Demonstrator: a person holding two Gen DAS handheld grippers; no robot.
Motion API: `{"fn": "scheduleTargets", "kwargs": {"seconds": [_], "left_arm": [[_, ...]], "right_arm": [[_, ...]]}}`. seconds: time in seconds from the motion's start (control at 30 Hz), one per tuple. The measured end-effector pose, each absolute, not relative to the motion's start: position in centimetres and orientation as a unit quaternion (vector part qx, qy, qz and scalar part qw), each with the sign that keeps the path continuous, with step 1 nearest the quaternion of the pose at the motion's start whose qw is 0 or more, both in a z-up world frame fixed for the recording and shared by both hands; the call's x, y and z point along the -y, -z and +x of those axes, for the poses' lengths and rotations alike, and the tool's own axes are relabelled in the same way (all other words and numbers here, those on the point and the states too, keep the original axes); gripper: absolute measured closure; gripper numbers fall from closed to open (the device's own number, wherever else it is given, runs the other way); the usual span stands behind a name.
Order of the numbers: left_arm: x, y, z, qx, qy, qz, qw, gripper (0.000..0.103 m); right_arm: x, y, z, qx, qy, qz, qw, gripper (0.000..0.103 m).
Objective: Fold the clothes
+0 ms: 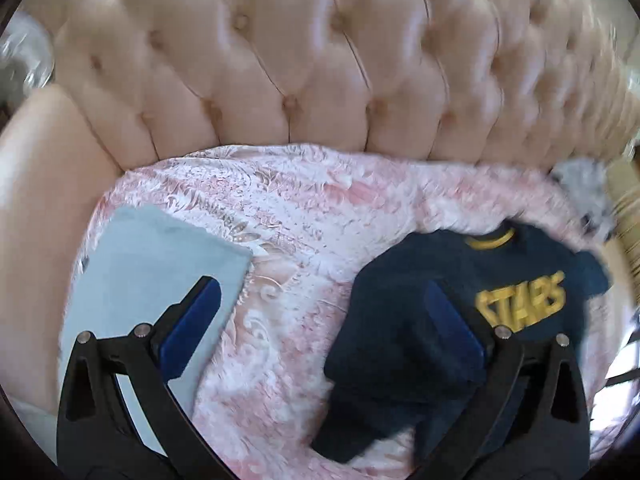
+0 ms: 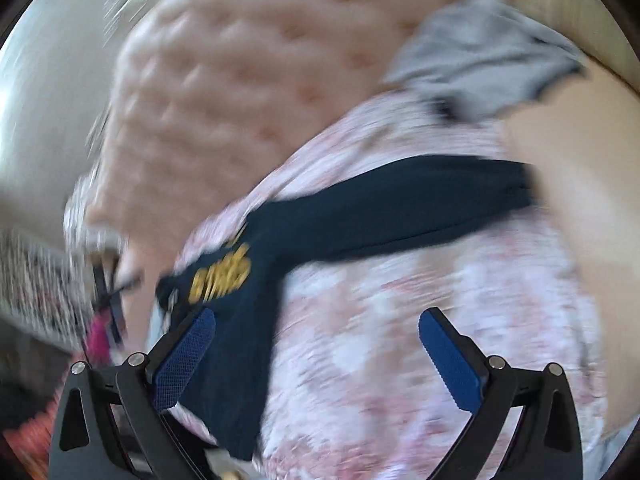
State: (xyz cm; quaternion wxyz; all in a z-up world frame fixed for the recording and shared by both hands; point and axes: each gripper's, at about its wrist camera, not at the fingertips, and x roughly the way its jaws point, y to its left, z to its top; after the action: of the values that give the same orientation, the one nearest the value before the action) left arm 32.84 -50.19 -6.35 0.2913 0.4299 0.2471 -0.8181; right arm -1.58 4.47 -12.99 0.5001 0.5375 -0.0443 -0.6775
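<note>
Both jaws spread, empty. Navy shirt (image 1: 420, 320) lying crumpled, sleeves splayed; risk of grabbing double layers, or dragging pink cover (image 1: 300, 220).

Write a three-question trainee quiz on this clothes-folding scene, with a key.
1. True or false: the left gripper holds the navy shirt.
2. Which garment already lies folded on the pink cover? A) navy shirt B) light blue one C) grey one
3. What colour is the lettering on the navy shirt?

Key: 1 false, its jaws stand wide open with nothing gripped; 2 B; 3 yellow.
</note>
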Motion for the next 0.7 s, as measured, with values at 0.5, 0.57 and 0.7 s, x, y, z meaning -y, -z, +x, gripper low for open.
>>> {"fn": "scheduleTargets", "kwargs": {"seconds": [0.5, 0.57, 0.7], "left_arm": [[31.3, 10.0, 44.1, -0.195, 0.843, 0.422, 0.268, 0.0], [30.5, 11.4, 44.9, -0.22, 0.841, 0.417, 0.266, 0.004], [29.5, 14.7, 45.1, -0.236, 0.819, 0.442, 0.28, 0.034]], "right_arm": [[-1.1, 17.5, 19.4, -0.109, 0.681, 0.523, 0.501, 0.013], [-1.5, 18.7, 20.1, -0.11, 0.682, 0.531, 0.49, 0.039], [-1.9, 21.3, 20.6, -0.105, 0.683, 0.552, 0.466, 0.05]]}}
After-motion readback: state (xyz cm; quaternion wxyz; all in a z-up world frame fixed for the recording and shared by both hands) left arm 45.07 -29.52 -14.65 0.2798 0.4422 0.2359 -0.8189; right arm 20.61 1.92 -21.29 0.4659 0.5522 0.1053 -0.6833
